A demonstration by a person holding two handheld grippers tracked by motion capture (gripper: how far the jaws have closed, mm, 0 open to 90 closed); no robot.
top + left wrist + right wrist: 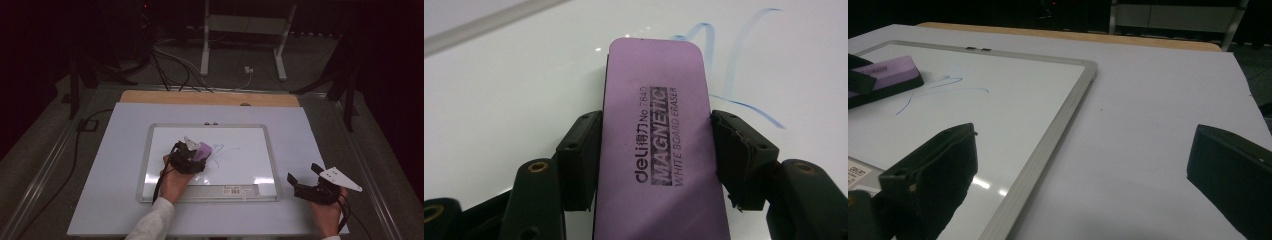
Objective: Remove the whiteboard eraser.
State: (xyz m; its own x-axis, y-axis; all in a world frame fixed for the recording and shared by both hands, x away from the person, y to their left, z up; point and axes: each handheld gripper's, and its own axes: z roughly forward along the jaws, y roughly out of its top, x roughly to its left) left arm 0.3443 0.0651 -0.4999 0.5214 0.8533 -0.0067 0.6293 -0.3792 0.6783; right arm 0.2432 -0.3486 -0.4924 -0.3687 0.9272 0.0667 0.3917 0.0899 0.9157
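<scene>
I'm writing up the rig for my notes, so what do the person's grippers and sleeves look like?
Both grippers are black, each with two blocky jaws. The left gripper shows brass-coloured screw inserts on its jaw arms, and a dark cable trails back along the forearm. The right gripper carries a pale grey three-cornered plate on top. The left arm wears a light grey sleeve.

A rectangular table with a pale grey-white top [125,150] carries the work — a light wooden strip [210,98] shows along its far edge. Directly on it lies a silver-framed rectangular whiteboard [270,150] — flat, near the middle, bearing thin blue pen strokes [225,150].
</scene>
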